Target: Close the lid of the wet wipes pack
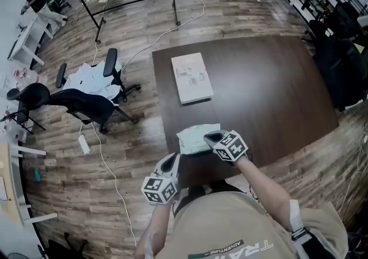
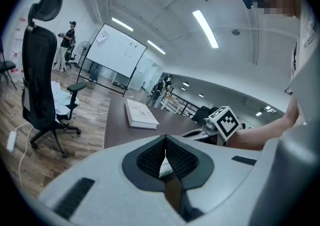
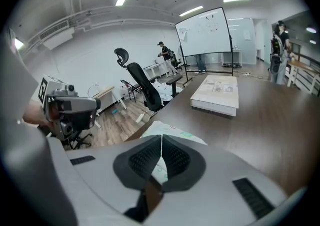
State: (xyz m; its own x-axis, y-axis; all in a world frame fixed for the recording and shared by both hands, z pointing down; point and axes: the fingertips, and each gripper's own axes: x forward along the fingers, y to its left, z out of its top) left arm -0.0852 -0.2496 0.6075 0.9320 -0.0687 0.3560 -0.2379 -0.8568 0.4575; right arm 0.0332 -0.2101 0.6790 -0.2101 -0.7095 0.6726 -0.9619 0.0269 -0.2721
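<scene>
The wet wipes pack (image 1: 194,138), pale green and white, lies flat near the front edge of the dark brown table (image 1: 270,91). My right gripper (image 1: 213,136) is shut, and its tips rest at the pack's right edge. In the right gripper view the pack (image 3: 172,131) shows just beyond the shut jaws (image 3: 161,145). Whether the lid stands up or lies flat is hidden. My left gripper (image 1: 172,161) hangs shut and empty past the table's front left corner, short of the pack. In the left gripper view its pads (image 2: 176,156) meet, with the right gripper (image 2: 212,129) ahead.
A white book (image 1: 191,77) lies farther back on the table, also in the right gripper view (image 3: 216,92). To the left, on the wooden floor, stand a black office chair (image 1: 80,104), loose white papers (image 1: 89,77) and a trailing cable (image 1: 109,166).
</scene>
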